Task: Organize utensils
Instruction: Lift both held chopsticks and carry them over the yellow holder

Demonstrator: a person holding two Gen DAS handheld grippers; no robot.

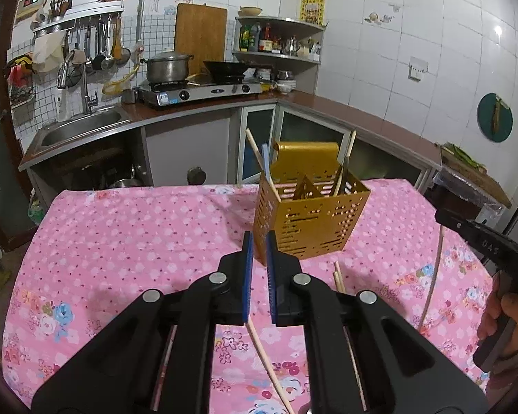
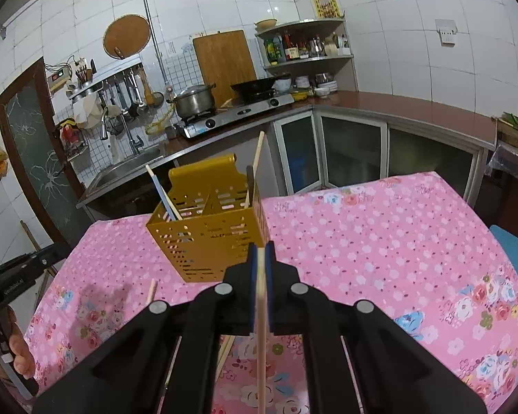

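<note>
A gold perforated utensil holder stands on the pink floral tablecloth. Chopsticks and a blue handle lean in its compartments. My left gripper hovers just in front of the holder's near corner. It is shut, and a pale chopstick hangs down from the base of its pads. My right gripper is shut on another chopstick, which runs straight back between the pads, close to the holder's right front corner. Loose chopsticks lie on the cloth before the holder.
Behind the table runs an L-shaped kitchen counter with a sink, a gas stove with a pot and a wok, and a corner shelf of bottles. A hand holds the other gripper at the right edge.
</note>
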